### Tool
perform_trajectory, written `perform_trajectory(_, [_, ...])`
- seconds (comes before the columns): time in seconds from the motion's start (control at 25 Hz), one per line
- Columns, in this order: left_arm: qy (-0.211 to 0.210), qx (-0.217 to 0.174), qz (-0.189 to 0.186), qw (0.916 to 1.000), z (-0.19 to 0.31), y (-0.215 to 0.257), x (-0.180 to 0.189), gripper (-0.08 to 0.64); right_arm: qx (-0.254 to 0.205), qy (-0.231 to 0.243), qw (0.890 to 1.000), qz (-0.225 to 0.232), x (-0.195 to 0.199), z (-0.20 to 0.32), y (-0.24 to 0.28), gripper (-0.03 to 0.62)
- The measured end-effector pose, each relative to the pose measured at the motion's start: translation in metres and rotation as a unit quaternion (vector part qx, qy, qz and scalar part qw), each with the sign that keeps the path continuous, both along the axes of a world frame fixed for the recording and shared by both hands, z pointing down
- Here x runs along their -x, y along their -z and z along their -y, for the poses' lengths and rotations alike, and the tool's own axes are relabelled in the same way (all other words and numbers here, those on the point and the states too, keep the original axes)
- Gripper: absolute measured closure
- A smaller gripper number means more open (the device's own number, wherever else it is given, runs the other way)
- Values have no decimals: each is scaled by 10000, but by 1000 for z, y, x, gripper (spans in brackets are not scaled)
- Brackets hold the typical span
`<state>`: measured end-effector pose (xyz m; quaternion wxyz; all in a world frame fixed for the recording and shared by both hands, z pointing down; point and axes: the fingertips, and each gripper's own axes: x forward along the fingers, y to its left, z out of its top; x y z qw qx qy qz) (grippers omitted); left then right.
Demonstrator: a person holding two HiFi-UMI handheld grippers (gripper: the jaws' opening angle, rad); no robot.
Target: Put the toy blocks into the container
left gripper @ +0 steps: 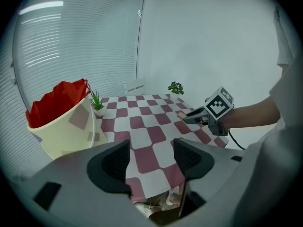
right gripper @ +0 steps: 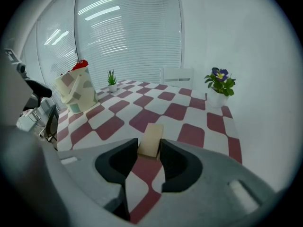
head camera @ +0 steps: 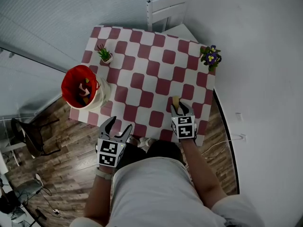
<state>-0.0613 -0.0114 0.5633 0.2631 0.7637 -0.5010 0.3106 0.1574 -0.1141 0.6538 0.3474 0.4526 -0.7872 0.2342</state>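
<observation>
Head view looks steeply down on the checkered table (head camera: 156,74) — both gripper views skim low across it.

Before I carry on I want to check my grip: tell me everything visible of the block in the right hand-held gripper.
The block is a plain, pale tan slab, wood by its look, with flat faces and squared edges. The right hand-held gripper is shut on its near end; its far end points ahead over the red-and-white checked tablecloth, near the table's near right edge. Only the jaws visibly touch it; whether it rests on the cloth cannot be told.
</observation>
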Motion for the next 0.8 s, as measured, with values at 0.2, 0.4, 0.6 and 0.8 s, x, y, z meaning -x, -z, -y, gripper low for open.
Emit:
perform_trajectory(0.2, [226, -105, -60, 9997, -8, 5, 29, 275, -181, 235, 9995, 85, 38, 3, 23, 440])
perform_trajectory(0.4, [531, -193, -173, 9983, -16, 8, 59, 275, -368, 600, 9974, 127, 81, 4, 47, 440])
perform_trajectory(0.6, [731, -329, -237, 9965, -20, 12, 83, 275, -468, 930, 9942, 284, 124, 2, 70, 440])
perform_trajectory(0.8, [875, -462, -274, 9947, -25, 19, 108, 275, -657, 1231, 9892, 447, 169, -4, 99, 440])
